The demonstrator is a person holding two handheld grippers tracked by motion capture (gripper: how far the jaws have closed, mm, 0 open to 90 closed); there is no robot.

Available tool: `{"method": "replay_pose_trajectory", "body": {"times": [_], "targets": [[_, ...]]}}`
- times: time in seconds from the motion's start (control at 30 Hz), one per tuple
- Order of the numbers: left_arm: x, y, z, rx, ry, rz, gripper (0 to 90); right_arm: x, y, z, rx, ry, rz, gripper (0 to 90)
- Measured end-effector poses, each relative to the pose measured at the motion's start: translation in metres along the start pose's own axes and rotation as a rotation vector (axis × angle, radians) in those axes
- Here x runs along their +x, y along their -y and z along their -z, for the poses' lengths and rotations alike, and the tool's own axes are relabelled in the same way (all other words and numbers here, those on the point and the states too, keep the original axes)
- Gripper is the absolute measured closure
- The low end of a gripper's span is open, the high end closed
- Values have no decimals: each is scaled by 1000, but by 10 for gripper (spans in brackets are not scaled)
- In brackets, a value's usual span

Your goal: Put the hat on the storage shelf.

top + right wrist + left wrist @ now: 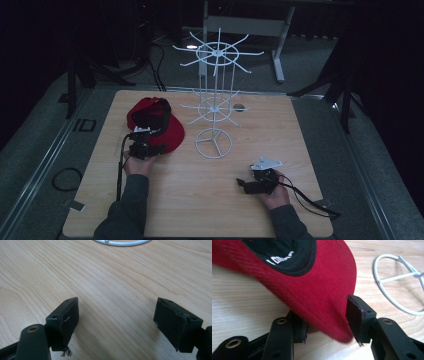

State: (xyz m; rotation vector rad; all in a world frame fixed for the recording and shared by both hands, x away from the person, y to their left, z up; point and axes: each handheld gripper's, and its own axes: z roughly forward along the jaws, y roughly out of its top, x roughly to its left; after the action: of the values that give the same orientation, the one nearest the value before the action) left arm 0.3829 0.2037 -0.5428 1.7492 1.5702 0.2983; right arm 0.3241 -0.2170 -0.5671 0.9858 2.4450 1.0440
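**Red cap's brim sits between the left gripper's open jaws**

A red cap (155, 125) lies upside down on the wooden table (200, 200), in the left half and nearer the far edge than the near one, its black lining facing up. The brim points toward the person. In the left gripper view the brim's rounded edge (324, 305) runs between the two black jaws: one jaw lies beneath the brim, the other stands just beside its outer edge with a sliver of daylight showing, so the pads straddle the brim without clamping it. The left gripper (145, 149) is held low at the brim's near edge, with the person's left hand (139, 164) behind it.

A white wire display stand (215, 95) rises just beside the cap, toward the middle of the table's far half; its ring base (397, 287) rests flat on the wood near the brim, apart from it.

The right gripper (249, 184) is held in the person's right hand (274, 194) near the table's near right corner, well apart from cap and stand. In the right gripper view its jaws stand wide apart over bare wood, with nothing between them.
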Motion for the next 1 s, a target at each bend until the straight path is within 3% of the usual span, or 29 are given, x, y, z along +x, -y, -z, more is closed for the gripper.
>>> {"method": "replay_pose_trajectory", "body": {"times": [0.17, 0.23, 0.4, 0.47, 0.7, 0.77, 1.0], "targets": [[0, -1, -9, 2, -7, 8, 593, 0, 0, 0, 0, 0, 0, 199], [-3, 0, -9, 0, -36, -15, 601, 0, 0, 0, 0, 0, 0, 199], [-7, 5, -6, -27, -45, -36, 661, 0, 0, 0, 0, 0, 0, 200], [-8, 7, -3, -37, -36, -42, 695, 0, 0, 0, 0, 0, 0, 200], [-4, 17, 4, -74, 51, -19, 855, 0, 0, 0, -1, 1, 1, 200], [-6, 18, 5, -77, 48, -39, 858, 0, 0, 0, 0, 1, 1, 200], [-2, 24, 9, -103, 63, -12, 860, 0, 0, 0, 0, 1, 1, 199]]}}
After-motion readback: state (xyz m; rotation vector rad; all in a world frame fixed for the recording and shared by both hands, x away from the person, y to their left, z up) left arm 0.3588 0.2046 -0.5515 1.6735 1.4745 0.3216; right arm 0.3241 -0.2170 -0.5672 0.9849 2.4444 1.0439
